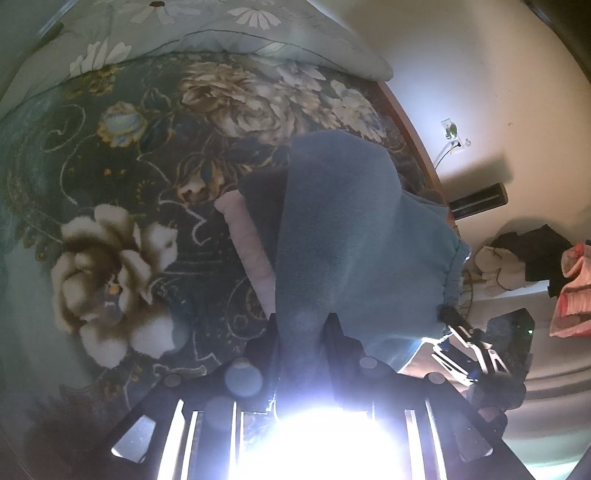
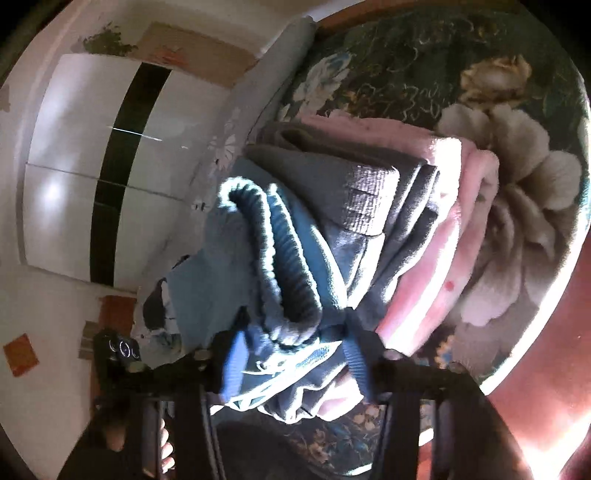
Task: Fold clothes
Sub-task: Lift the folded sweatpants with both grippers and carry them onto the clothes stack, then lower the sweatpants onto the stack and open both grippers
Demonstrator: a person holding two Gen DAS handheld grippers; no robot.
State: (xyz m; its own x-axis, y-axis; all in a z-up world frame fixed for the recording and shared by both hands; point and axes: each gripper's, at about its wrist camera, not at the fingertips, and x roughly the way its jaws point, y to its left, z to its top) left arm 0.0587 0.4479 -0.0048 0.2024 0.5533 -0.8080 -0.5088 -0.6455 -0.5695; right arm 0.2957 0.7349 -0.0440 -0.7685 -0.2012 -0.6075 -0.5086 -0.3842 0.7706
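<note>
A blue knit garment (image 1: 351, 229) hangs over the bed, held up between both grippers. My left gripper (image 1: 303, 328) is shut on a fold of it, the cloth pinched between the two black fingers. In the right wrist view its ribbed hem (image 2: 280, 258) bunches between the fingers of my right gripper (image 2: 295, 350), which press on it from both sides. Under the garment lies a folded stack: a grey piece (image 2: 332, 166) on top of a pink one (image 2: 443, 229). The pink piece (image 1: 247, 240) also peeks out at the left. My right gripper (image 1: 454, 325) shows at the garment's lower right corner.
A dark floral blanket (image 1: 110, 166) covers the bed, with a daisy-print quilt (image 1: 221, 33) at its far end. The bed's wooden edge (image 1: 413, 122) runs along a white wall with a socket (image 1: 452, 134). Loose clothes (image 1: 517, 258) are piled at right. A white wardrobe (image 2: 74, 166) stands left.
</note>
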